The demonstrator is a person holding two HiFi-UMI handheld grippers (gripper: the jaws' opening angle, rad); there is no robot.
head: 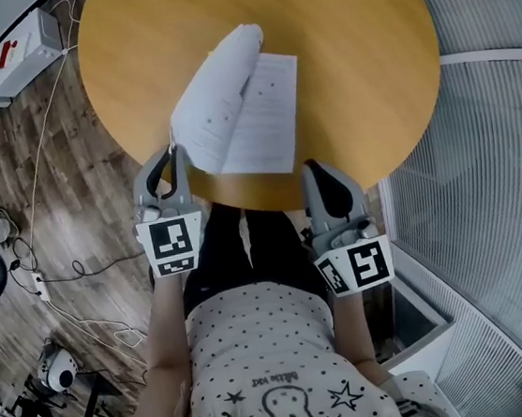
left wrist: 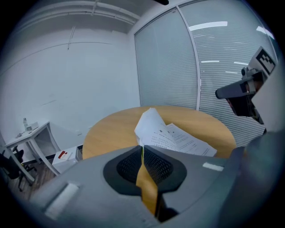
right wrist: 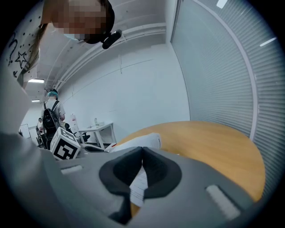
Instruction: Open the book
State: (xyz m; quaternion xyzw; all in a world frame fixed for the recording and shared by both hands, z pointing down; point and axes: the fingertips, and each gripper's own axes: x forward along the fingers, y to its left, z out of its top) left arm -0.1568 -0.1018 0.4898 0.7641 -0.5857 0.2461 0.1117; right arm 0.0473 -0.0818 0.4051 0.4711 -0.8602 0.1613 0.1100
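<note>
The book [head: 267, 117] lies open on the round wooden table [head: 363, 39], its right-hand page flat. A bundle of left-hand pages [head: 215, 100] arches up off the table and curls over at the far end. My left gripper [head: 176, 152] is at the near left corner of those raised pages, shut on them. In the left gripper view the white pages [left wrist: 150, 127] rise straight from its closed tips [left wrist: 142, 146]. My right gripper [head: 312, 166] hovers at the table's near edge, just right of the book, shut with nothing in it [right wrist: 142, 149].
A white box [head: 24, 48] and cables [head: 52, 276] lie on the wooden floor to the left. A curved glass wall with blinds [head: 502, 173] stands close on the right. A white desk [left wrist: 26, 133] is beyond the table, and a person [right wrist: 51, 107] stands in the background.
</note>
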